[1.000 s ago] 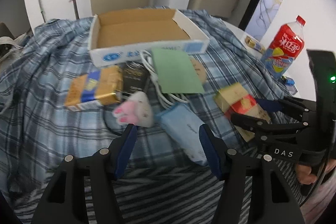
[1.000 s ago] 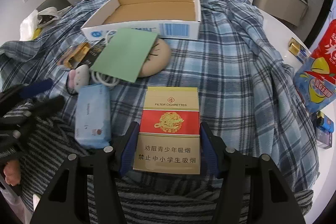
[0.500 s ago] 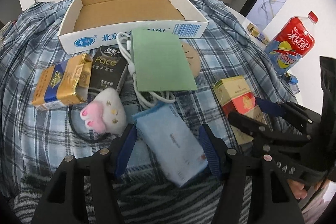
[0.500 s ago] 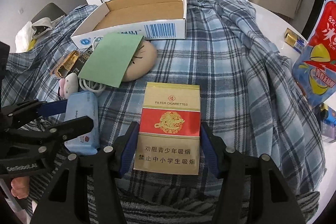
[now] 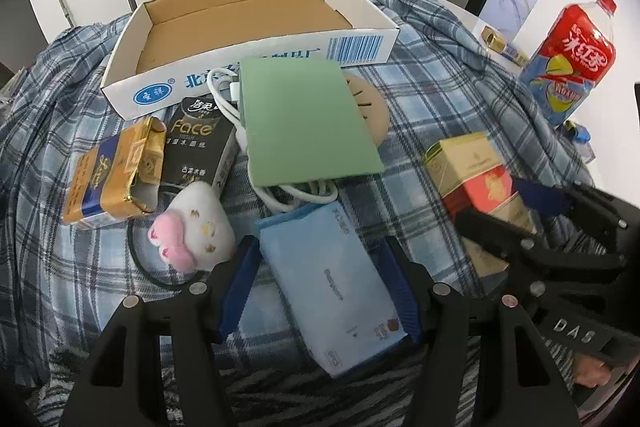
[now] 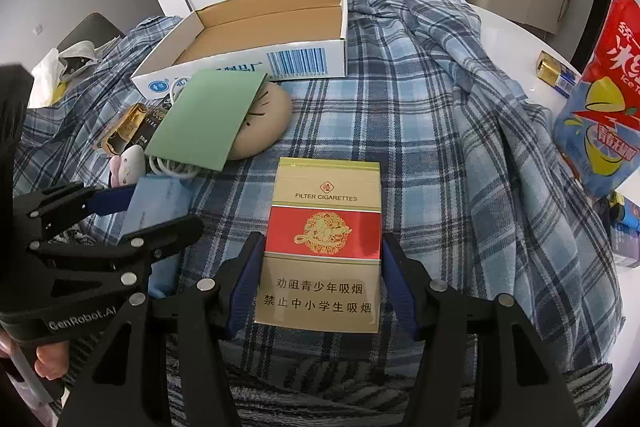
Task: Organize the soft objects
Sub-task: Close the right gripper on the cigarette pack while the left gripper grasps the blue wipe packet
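A light blue tissue pack (image 5: 332,291) lies slantwise on the plaid cloth. My left gripper (image 5: 320,279) stands open astride it, one blue pad on each side, neither squeezing it. A white and pink plush toy (image 5: 192,231) sits just left of the left finger. My right gripper (image 6: 322,279) is shut on a gold and red cigarette carton (image 6: 324,227), with its pads against the carton's long sides. In the left wrist view the right gripper (image 5: 500,205) and the carton (image 5: 468,167) are at the right. In the right wrist view the left gripper (image 6: 160,211) covers part of the tissue pack (image 6: 156,199).
An empty cardboard box (image 5: 160,91) stands at the back. Before it lie a green card (image 5: 300,123) over a tan round cushion (image 5: 372,107) and a white cable (image 5: 296,193), a black tissue pack (image 5: 200,143) and a gold-blue pack (image 5: 116,175). A red bottle (image 5: 568,59) stands far right.
My left gripper has come forward and down until the blue tissue pack lies between its fingers. The right gripper has stayed in place on the carton.
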